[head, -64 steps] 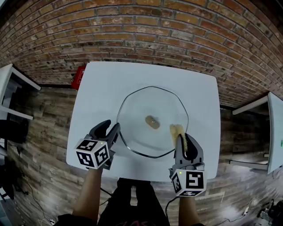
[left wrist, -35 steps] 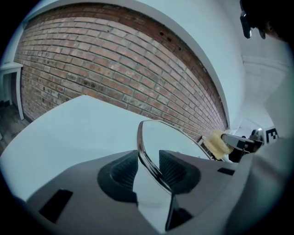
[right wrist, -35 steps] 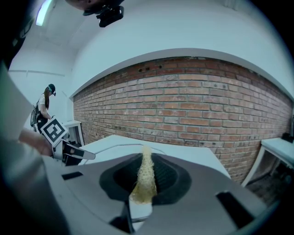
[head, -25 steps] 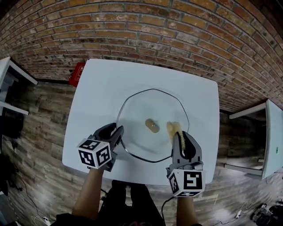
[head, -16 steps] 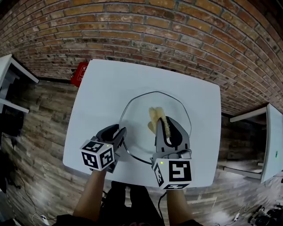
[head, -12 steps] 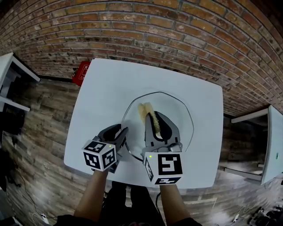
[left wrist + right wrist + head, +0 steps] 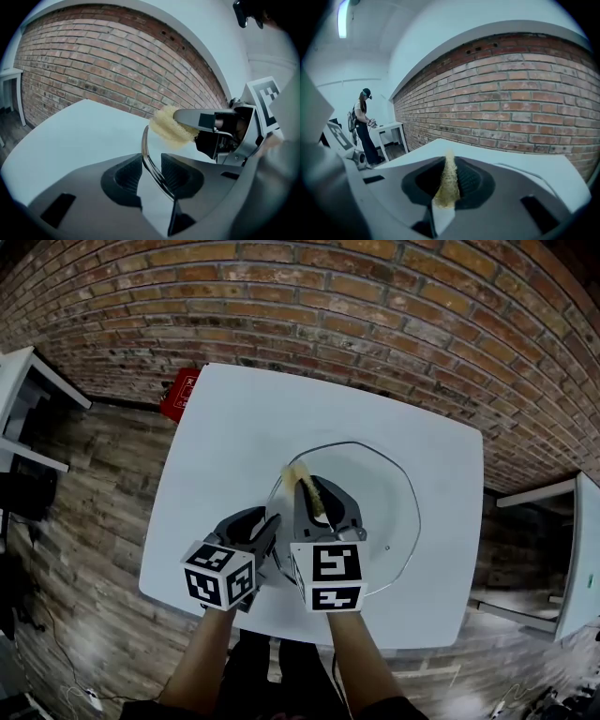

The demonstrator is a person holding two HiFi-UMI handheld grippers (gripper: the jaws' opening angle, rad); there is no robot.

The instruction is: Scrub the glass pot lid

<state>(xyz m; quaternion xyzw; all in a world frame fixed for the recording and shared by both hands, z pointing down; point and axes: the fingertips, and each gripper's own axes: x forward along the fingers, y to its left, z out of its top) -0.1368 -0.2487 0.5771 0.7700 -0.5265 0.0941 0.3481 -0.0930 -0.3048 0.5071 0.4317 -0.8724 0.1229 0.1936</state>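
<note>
Head view: glass pot lid [image 7: 377, 488] flat | right gripper [image 7: 317, 491] clamps sponge [image 7: 300, 474] pointing forward | left gripper [image 7: 262, 523] jaws closing loosely astride rim [image 7: 146, 151]

**Layout: table, lid, two grippers**

The table [image 7: 234, 427] stands in front of the brick wall [image 7: 328, 296]. The glass pot lid [image 7: 384, 512] lies on the table, right of its middle.

The left gripper [image 7: 270, 526] is at the lid's near-left edge. The rim stands between its jaws, which have just been closing. The right gripper [image 7: 314, 486] is just to its right, over the lid's left part. The sponge [image 7: 302, 476] sits between its jaws and reaches past the tips.

A box [image 7: 180, 395] lies on the floor by the table's far-left corner. The left side table [image 7: 23, 376] stands well off to the left, and the right side table [image 7: 586, 540] well off to the right.
</note>
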